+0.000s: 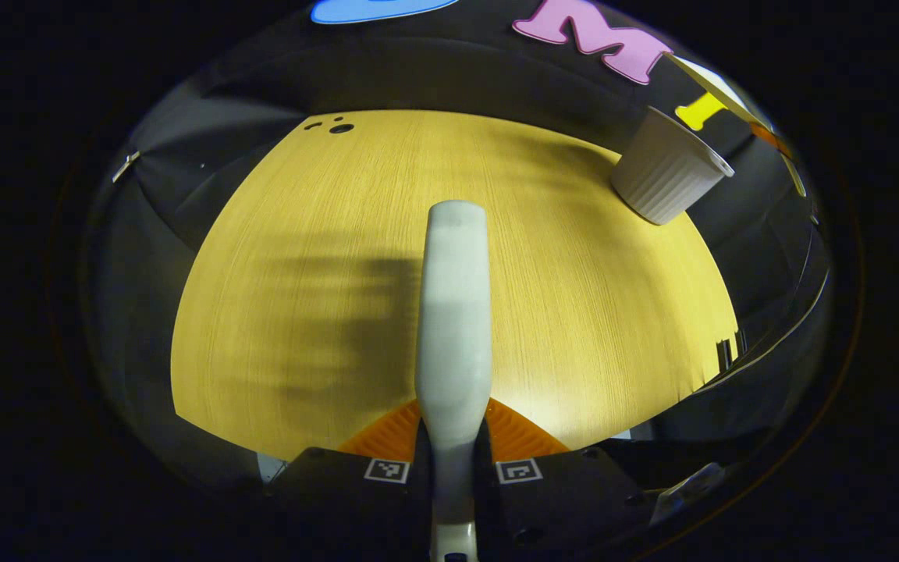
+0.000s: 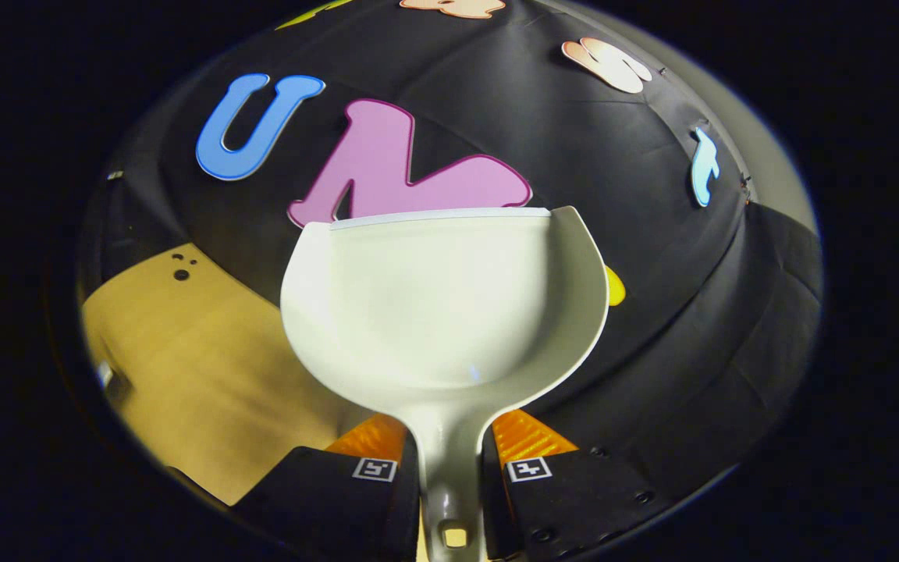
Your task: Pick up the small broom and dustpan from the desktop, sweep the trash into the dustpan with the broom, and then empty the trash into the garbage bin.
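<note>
A: Your left gripper (image 1: pixel 453 457) has both fingers clamped on the broom (image 1: pixel 454 312) handle, which sticks out over the desk (image 1: pixel 301 312). The bin (image 1: pixel 666 168) sits at the far right of the desk.

B: And your right gripper (image 2: pixel 449 460) is squeezed onto the dustpan (image 2: pixel 442 304) handle, pan lifted with its open edge toward the wall; the desk lies off to its left.

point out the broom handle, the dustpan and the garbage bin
broom handle (image 1: pixel 453 312), left gripper view, middle of the shaft
dustpan (image 2: pixel 442 304), right gripper view, inside of the scoop
garbage bin (image 1: pixel 664 176), left gripper view, ribbed side wall
</note>
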A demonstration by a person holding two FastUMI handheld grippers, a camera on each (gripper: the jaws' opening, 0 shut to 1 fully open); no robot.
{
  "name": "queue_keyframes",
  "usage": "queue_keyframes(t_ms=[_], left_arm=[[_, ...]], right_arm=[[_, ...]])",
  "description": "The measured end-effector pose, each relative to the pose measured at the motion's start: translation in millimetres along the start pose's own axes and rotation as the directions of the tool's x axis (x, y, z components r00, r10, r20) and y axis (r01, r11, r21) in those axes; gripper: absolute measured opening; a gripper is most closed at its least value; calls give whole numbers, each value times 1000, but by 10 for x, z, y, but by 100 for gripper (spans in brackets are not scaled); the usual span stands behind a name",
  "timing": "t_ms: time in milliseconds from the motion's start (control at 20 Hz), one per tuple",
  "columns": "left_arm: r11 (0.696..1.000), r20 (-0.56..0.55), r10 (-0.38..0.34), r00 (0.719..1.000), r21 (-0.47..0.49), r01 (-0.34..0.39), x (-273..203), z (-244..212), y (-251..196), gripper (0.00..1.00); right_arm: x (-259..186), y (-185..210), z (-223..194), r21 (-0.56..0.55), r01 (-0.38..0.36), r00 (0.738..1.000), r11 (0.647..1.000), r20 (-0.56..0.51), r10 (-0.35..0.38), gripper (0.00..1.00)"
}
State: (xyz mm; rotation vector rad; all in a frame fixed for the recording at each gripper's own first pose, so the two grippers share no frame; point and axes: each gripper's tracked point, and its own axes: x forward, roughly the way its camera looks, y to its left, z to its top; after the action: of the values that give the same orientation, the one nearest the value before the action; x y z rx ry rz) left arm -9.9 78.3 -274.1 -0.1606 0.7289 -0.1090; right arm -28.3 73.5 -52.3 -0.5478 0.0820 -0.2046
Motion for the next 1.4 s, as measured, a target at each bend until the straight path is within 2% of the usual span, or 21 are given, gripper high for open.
queue_keyframes(t_ms=[100,150,200,300,350,550,650,700,750,900,1000,1050,1150,1200,1350,1400], left_arm=[[1000,32,9,999,1,-10,-6,-9,-58,26],[1000,40,16,999,4,-16,3,-35,-85,26],[1000,38,23,999,7,-23,18,-73,-89,26],[1000,23,30,999,0,-30,99,-116,-203,26],[999,18,31,999,-8,-31,119,-142,-203,26],[998,35,57,998,-40,-55,177,-159,-124,26],[996,34,68,997,-67,-65,192,-182,17,26],[995,34,69,997,-78,-66,218,-169,24,26],[995,33,69,997,-80,-66,237,-157,25,27],[996,15,77,997,-54,-76,359,-119,49,27],[996,-8,91,996,-24,-92,510,-75,-87,29],[994,-14,109,994,-11,-109,555,-74,-91,27],[993,-31,120,992,7,-120,679,-54,-140,27],[992,-41,124,991,10,-124,764,-21,-141,27],[990,-54,136,989,34,-135,1000,155,-126,24],[988,-61,147,987,48,-144,1052,193,-102,27]], right_arm=[[-90,223,-4,35,-86,996,996,-18,86,38],[-174,460,-98,68,-126,991,990,-35,128,36],[-250,662,-219,96,-170,983,981,-55,175,34],[-393,1076,-433,111,-243,962,964,-98,254,39],[-452,1236,-540,112,-272,952,956,-118,284,36],[-732,1735,-934,168,-350,908,922,-181,378,36],[-821,1898,-1246,205,-365,880,908,-244,408,34],[-873,1969,-1404,234,-368,861,900,-278,425,39],[-886,2037,-1573,267,-365,844,892,-309,438,39],[-908,2194,-2106,336,-344,791,877,-399,463,36],[-929,2211,-2483,362,-328,754,873,-456,473,36],[-977,2228,-2686,376,-318,736,870,-481,477,36],[-1033,2274,-2988,407,-297,705,864,-517,486,39],[-1036,2290,-3110,420,-287,689,861,-534,490,36],[-930,2318,-3294,444,-261,662,857,-564,494,36],[-900,2322,-3328,447,-254,657,858,-571,492,36]])
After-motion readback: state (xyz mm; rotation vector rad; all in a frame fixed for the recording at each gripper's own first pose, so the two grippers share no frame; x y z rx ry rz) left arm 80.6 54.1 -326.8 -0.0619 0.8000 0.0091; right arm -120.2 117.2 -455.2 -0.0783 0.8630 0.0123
